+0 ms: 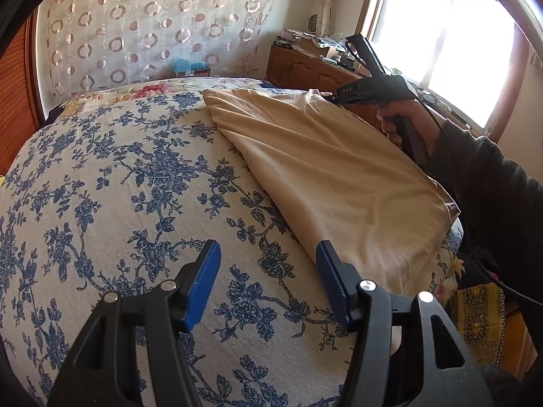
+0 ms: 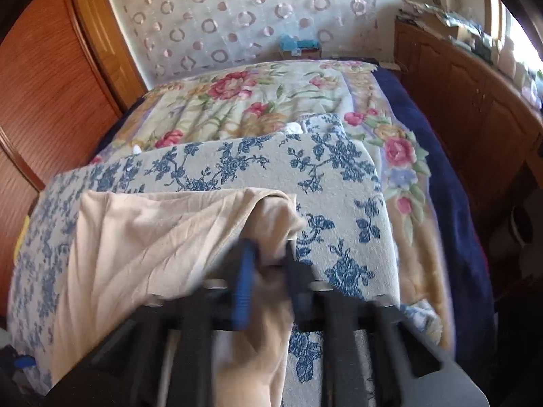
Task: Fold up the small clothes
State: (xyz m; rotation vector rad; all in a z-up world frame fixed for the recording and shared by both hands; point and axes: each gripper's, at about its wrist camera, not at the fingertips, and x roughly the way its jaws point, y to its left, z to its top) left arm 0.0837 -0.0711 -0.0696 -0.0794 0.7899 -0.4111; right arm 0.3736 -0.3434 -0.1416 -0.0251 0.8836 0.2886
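1. The right gripper [image 2: 268, 261] is blurred in its own view; its blue-padded fingers [image 2: 243, 285] stand close together with a bunch of the beige garment [image 2: 163, 237] pinched between them; in the left wrist view the same tool [image 1: 334, 96] grips the cloth's far corner, with a hand [image 1: 404, 118] in a dark sleeve [image 1: 492, 186] around its handle.
2. The left gripper [image 1: 268, 264] is spread, its blue fingers [image 1: 203, 281] well apart with only bedding between them; the right finger sits just beside the garment's near edge, and whether it touches cannot be told.
3. The garment [image 1: 322, 176] is plain pale beige, soft and thin; long creases run through it toward the pinched corner, which is lifted; the rest lies on the cover.
4. Under it is a cream cover with blue flower sprays [image 1: 135, 186]; beyond lies a blanket with pink roses [image 2: 254, 101].
5. A wooden cabinet [image 2: 475, 101] stands beside the bed under a bright window [image 1: 458, 40].
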